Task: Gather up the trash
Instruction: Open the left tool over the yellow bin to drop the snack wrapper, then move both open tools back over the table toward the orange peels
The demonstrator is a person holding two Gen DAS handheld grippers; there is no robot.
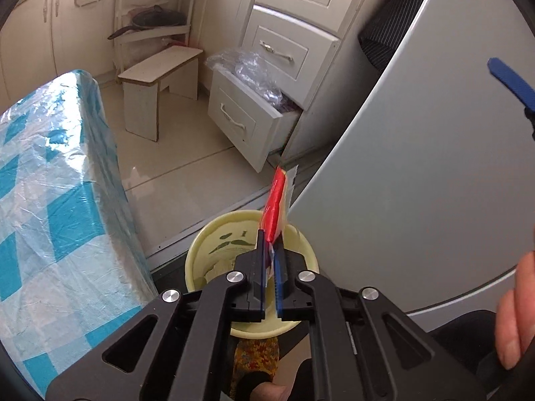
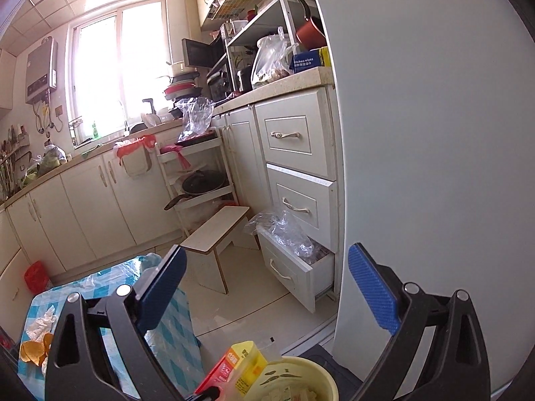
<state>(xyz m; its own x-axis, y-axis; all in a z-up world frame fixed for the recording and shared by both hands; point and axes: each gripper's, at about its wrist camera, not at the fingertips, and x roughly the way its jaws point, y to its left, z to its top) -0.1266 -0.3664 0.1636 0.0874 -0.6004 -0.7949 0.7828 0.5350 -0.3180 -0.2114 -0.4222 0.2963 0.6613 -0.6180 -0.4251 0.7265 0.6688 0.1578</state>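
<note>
Bin — crumpled paper inside

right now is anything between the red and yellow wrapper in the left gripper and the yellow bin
Nothing visible. The left gripper is shut on the red and yellow wrapper, which hangs right above the open mouth of the yellow bin. The bin has no lid, only trash already lying inside.

The blue-checked table, under clear plastic, carried crumpled tissue and orange peel at its left end. On the pale tiled floor stood a small wooden stool and the yellow bin.
</note>
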